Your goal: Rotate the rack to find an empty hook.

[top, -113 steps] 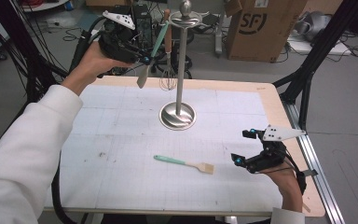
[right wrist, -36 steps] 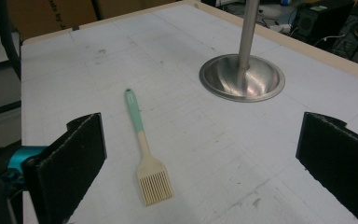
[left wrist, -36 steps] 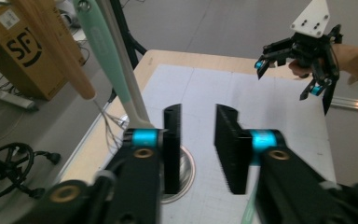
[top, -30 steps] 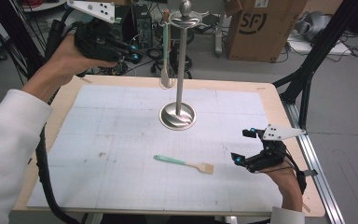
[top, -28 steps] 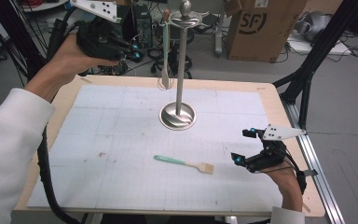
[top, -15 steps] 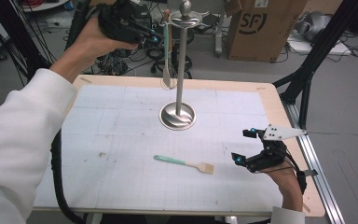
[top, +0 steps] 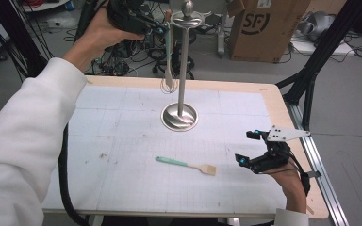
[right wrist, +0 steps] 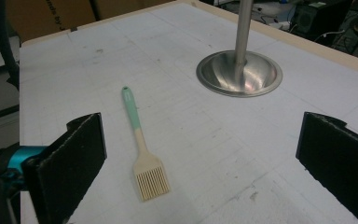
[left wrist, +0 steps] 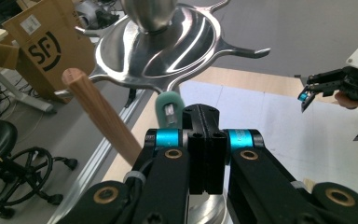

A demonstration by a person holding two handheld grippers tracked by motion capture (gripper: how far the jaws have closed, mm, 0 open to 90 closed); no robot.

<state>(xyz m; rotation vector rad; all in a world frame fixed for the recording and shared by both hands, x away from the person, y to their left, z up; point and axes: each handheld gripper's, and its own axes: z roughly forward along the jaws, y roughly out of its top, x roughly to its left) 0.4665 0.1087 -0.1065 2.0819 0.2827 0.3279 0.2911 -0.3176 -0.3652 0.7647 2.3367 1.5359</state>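
Observation:
A steel utensil stand [top: 183,70] rises from a round base at the table's far middle. From its top hooks [left wrist: 168,46] hangs a utensil with a pale green handle [top: 168,47] and whisk wires [top: 168,85] showing below. A wooden handle [left wrist: 98,116] leans beside the green handle's top [left wrist: 168,108]. My left gripper [top: 159,32] is high by the stand's top, shut, its tips [left wrist: 205,116] just beside the green handle, with nothing visible between the pads. A green-handled brush [top: 186,165] lies flat on the table. My right gripper [top: 245,148] rests open at the right, the brush [right wrist: 144,154] lying ahead of its left jaw.
A white gridded mat [top: 122,141] covers the wooden table. A cardboard box [top: 259,28] stands beyond the far edge, with cables and black frame legs [top: 311,80] around it. A thick black cable [top: 66,179] hangs off the table's left front.
My left gripper has moved right from beyond the table's far left to the top of the stand. The right gripper and the brush have stayed put.

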